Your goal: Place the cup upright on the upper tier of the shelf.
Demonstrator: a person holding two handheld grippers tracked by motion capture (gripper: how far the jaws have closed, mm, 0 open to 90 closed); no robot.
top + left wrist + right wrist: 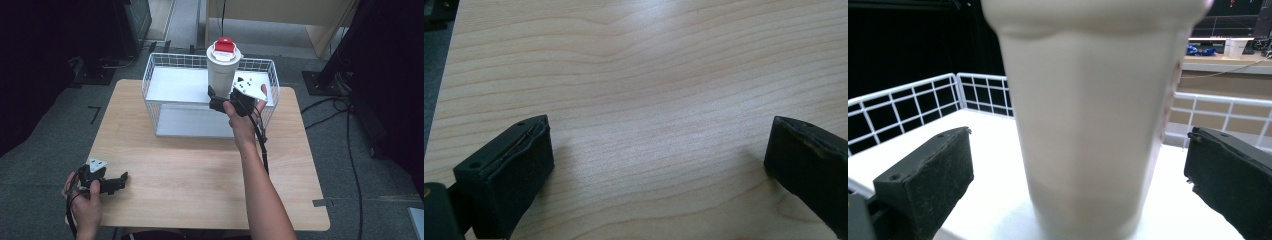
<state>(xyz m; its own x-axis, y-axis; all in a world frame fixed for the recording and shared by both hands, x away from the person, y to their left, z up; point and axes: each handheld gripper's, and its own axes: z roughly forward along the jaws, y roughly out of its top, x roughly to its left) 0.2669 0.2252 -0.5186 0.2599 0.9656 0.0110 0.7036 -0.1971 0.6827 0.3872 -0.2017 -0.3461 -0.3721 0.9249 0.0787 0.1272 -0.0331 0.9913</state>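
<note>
A tall white cup (pixel 222 70) with a red cap (pixel 224 46) on its lid stands upright on the white floor of a white wire basket (pixel 165 60) at the back of the wooden table (pixel 200 170). My right gripper (pixel 214 100) reaches into the basket at the cup's base. In the right gripper view the cup (pixel 1088 125) stands between the jaws of that gripper (pixel 1078 165), which is open, with a gap on each side. My left gripper (pixel 122 179) lies at the table's front left corner. It is open over bare wood (pixel 659 145), with nothing between its jaws.
The basket's wire walls (pixel 908 107) rise around the cup on all sides. Black stands (pixel 335 60) and cables (pixel 350 150) are on the grey floor to the right. A wooden cabinet (pixel 280 15) stands behind the table.
</note>
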